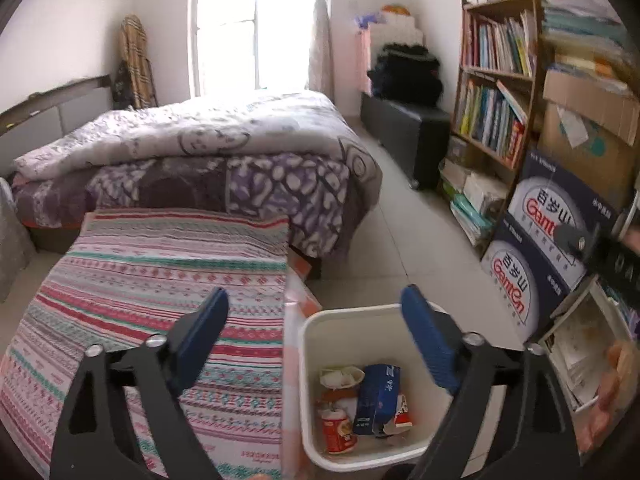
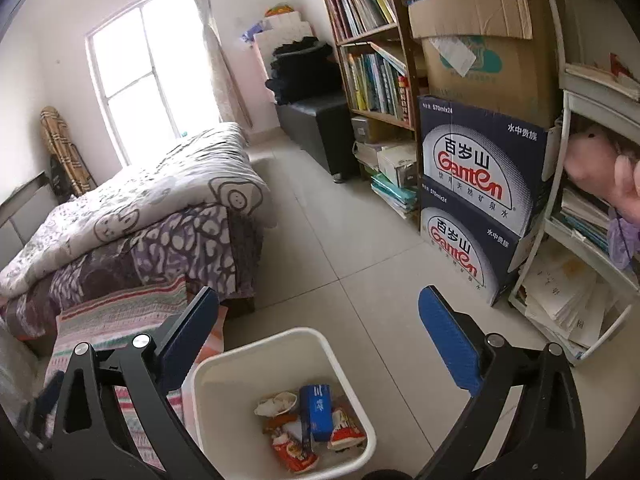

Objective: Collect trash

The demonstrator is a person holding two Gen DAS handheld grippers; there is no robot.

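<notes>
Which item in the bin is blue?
The carton, standing among the trash in the white bin. The pieces around it are red, orange or white: a red wrapper lies in front of it and a white crumpled piece beside it.

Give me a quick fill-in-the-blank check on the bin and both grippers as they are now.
1. The blue carton lies inside the white ____.
2. Both the left gripper and the right gripper have their jaws ____, with nothing between them.
3. The bin stands on the tiled ____.
4. The two stacked Ganten boxes stand beside the ____ full of books.

Missing words: bin; open; floor; bookshelf
</notes>
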